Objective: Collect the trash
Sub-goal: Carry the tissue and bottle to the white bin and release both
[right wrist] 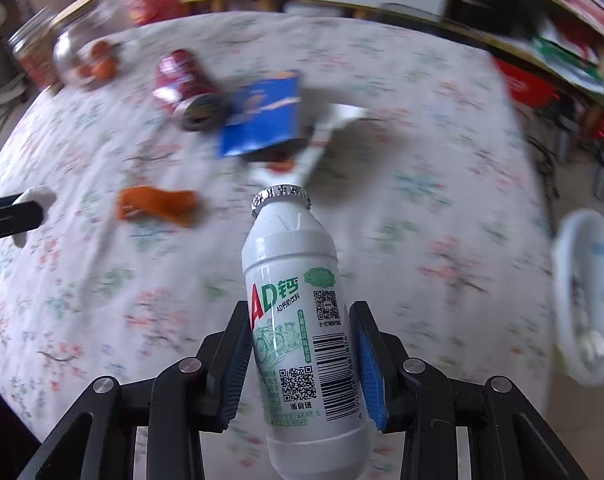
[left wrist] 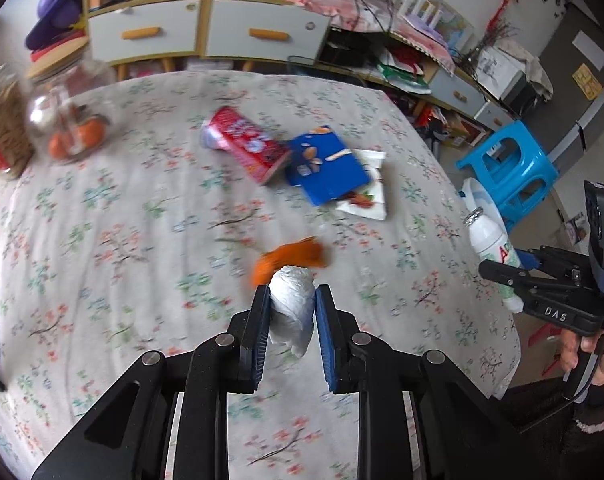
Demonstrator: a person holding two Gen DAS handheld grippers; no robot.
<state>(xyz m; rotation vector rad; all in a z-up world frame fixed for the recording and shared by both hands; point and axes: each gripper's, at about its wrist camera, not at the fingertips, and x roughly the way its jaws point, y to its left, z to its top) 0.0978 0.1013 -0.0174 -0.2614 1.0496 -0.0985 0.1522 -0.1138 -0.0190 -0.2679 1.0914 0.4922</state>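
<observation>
While your right gripper (right wrist: 299, 354) clamped the bottle (right wrist: 297, 320) neck-forward, the bin (right wrist: 586, 300) lay just off the tabletop (right wrist: 442, 208) edge to its right, nearer that hand. Your left gripper (left wrist: 292, 300) pinched a tissue wad (left wrist: 293, 308) above the peel (left wrist: 289, 258), farther from the bin.
</observation>
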